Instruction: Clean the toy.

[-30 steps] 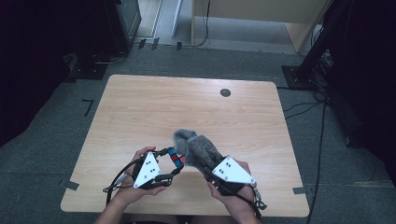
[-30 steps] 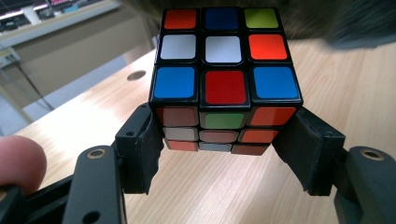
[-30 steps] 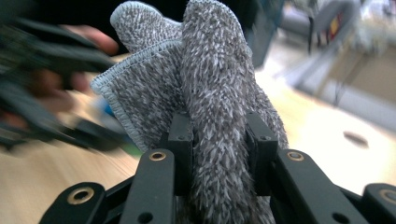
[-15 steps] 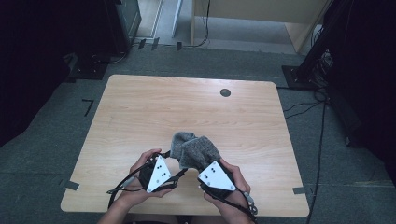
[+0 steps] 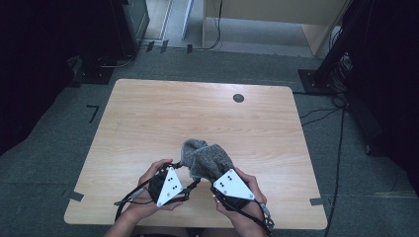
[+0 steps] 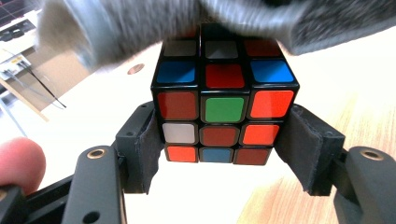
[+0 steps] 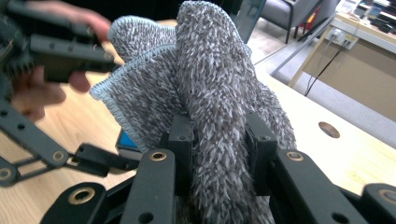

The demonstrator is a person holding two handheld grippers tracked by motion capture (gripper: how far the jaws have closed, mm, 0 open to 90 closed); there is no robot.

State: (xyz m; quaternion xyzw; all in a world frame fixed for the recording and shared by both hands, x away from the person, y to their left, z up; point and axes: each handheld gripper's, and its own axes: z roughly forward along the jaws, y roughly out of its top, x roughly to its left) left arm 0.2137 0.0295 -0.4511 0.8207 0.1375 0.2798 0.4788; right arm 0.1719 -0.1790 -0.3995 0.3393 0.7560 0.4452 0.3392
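Rising upright from right gripper (image 7: pixel 219 135): grey cloth (image 7: pixel 210 84), long axis vertical.

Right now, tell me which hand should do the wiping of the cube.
Right. Its tongs are shut on the grey cloth, draped just above the cube, which the left tongs clamp steady.

The high view looked forward and down from above the person's side, taking in the whole counter (image 5: pixel 148 128) from far off, both hands at 6 o'clock. The left gripper view rode low and very near, looking along its jaws at the cube (image 6: pixel 224 100), with cloth (image 6: pixel 116 28) blurred at 12 o'clock. The right gripper view looked along its own jaws, close on the same cloth (image 7: pixel 215 107), the other gripper at 9 o'clock. All three shared cloth and counter.
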